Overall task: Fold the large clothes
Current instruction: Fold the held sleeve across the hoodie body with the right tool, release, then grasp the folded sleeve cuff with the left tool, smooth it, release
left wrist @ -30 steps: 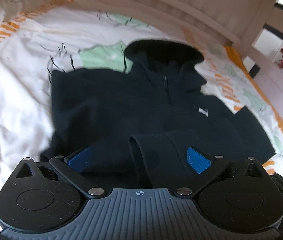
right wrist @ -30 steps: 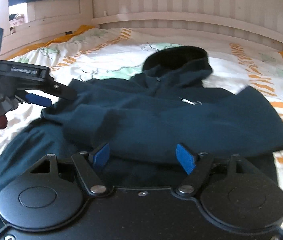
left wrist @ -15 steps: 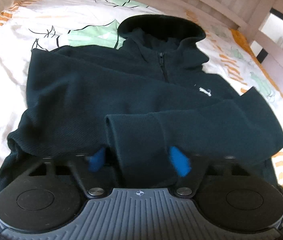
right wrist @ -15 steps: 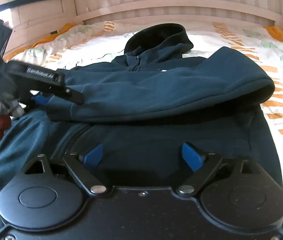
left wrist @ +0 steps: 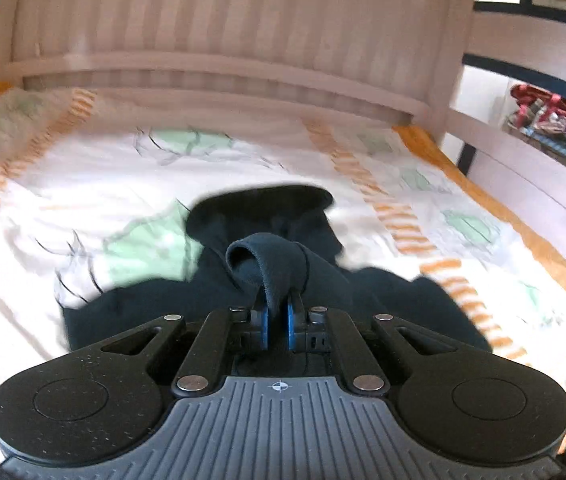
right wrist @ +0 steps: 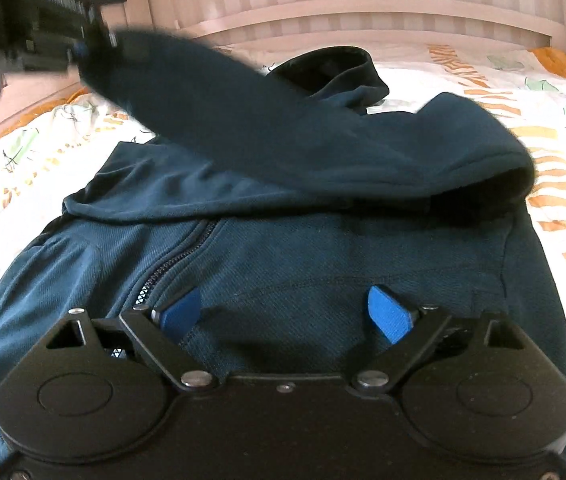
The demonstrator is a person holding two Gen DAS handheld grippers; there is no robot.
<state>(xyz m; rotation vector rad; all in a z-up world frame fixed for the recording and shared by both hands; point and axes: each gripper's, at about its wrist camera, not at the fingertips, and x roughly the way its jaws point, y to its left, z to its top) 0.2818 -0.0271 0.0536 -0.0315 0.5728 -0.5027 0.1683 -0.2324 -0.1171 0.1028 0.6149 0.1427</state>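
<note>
Navy hoodie (right wrist: 323,256) on bed (left wrist: 83,184) | left gripper (left wrist: 277,322) pinches sleeve cuff (left wrist: 267,264), raised | right gripper (right wrist: 287,312) spread over hem | step: sleeve fold | next: likely lay sleeve across chest

Raised sleeve (right wrist: 203,92) bars left side above hoodie (right wrist: 323,264) — bare bedsheet (right wrist: 563,128) right; headboard (left wrist: 219,40) blocks far end.

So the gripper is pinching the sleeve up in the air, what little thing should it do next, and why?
Probably carry the sleeve across and lower it onto the hoodie's chest. The left gripper is shut on the cuff and holds it above the bed, so the sleeve is not yet laid flat. The right gripper is open over the hoodie's front, holding nothing.
</note>
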